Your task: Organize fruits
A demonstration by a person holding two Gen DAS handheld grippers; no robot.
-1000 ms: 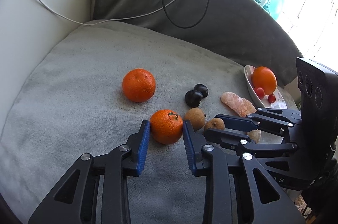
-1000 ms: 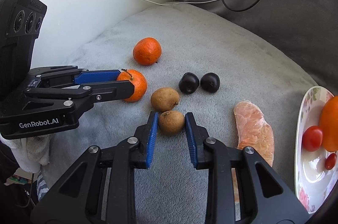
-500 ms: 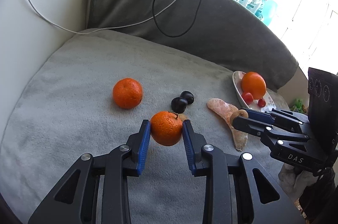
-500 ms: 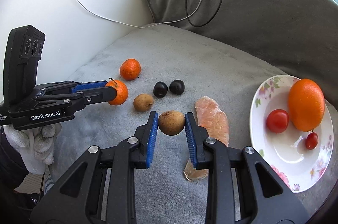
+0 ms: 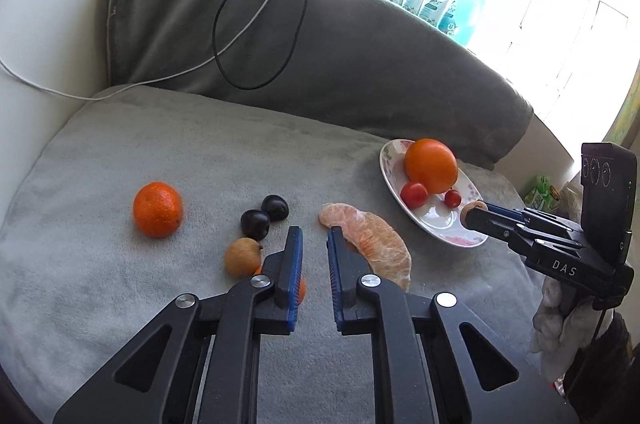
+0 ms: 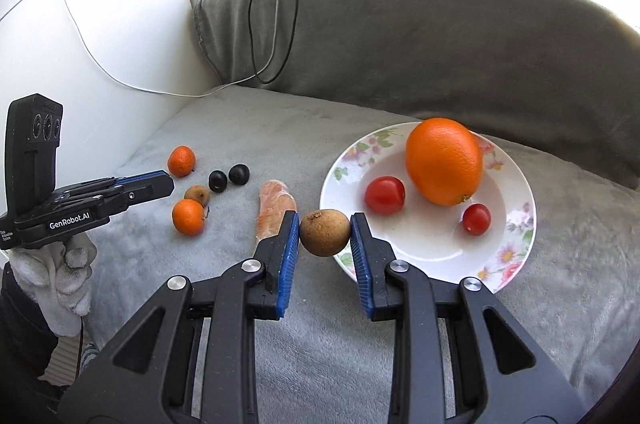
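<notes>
Two grippers work over a sofa seat covered by a grey blanket point(image 6: 400, 364). The right gripper point(image 6: 325, 215) has its fingers clamped on a small round brown fruit point(image 6: 325, 234), held in the air just over the near left rim of a flowered plate point(image 6: 424, 244). On the plate lie a large orange point(image 6: 444, 160) and two red tomatoes, the bigger one point(image 6: 385, 195) to the left and the smaller one point(image 6: 477, 219) nearer and to the right.

The left gripper point(image 5: 314, 236), held in a white-gloved hand point(image 6: 68, 276), has just been closing its fingers; they stand almost together with nothing between them. A mandarin point(image 6: 188, 217) lies on the blanket below it, mostly hidden behind the left finger in the left wrist view.

A second brown fruit point(image 6: 197, 195) sits just beyond that mandarin, with two dark plums point(image 6: 218, 181) touching each other a little farther back. Another mandarin point(image 6: 181, 161) lies far left, apart from the rest. A peeled citrus piece point(image 5: 372, 244) lies between the plums and the plate.
</notes>
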